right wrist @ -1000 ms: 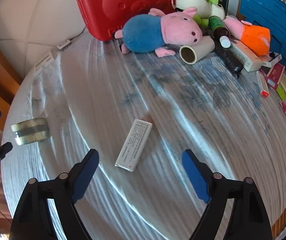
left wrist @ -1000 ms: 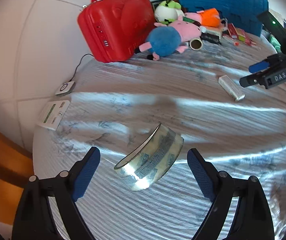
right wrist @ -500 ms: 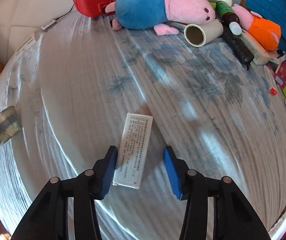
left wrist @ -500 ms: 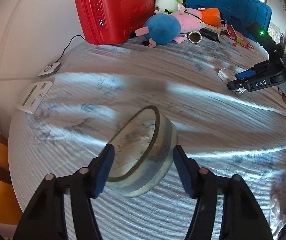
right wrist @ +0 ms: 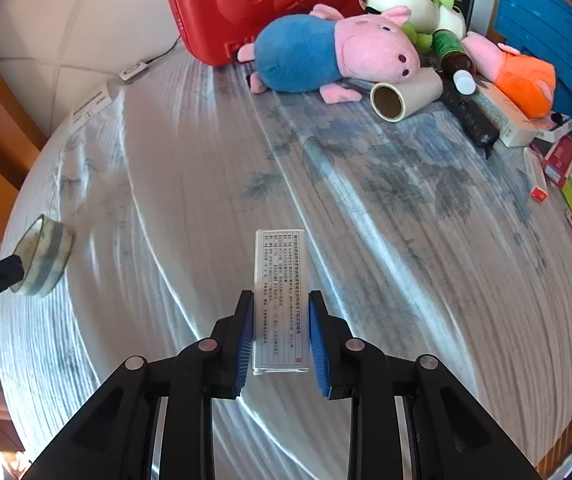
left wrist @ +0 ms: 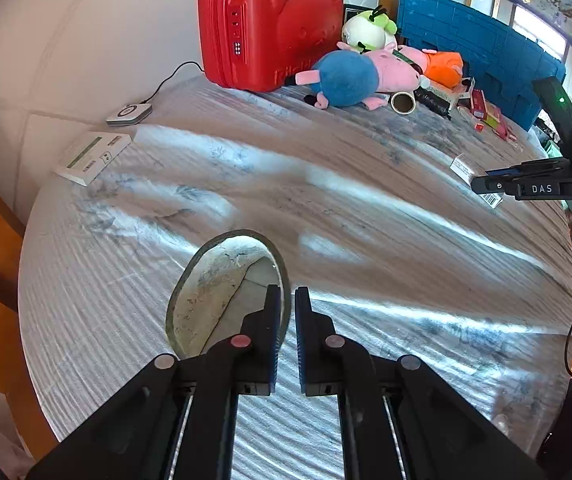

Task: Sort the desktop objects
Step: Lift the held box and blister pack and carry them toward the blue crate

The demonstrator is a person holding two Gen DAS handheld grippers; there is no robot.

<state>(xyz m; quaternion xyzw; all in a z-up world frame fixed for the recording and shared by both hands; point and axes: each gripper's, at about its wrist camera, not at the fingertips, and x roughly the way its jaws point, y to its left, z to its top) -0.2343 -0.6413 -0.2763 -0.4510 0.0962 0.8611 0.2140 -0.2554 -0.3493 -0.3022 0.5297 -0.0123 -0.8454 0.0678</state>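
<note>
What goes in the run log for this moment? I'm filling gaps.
left gripper: shut on tape roll wall | right gripper: closing on white box | both on table

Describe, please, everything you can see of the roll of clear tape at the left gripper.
The roll of clear tape is a wide ring of glossy, see-through tape with faint printing on its band, on a thin greyish core. It stands tilted on the striped tablecloth, its open centre facing the left wrist camera. The left gripper is shut on its wall, one finger inside the ring and one outside. Nothing else touches it.
</note>
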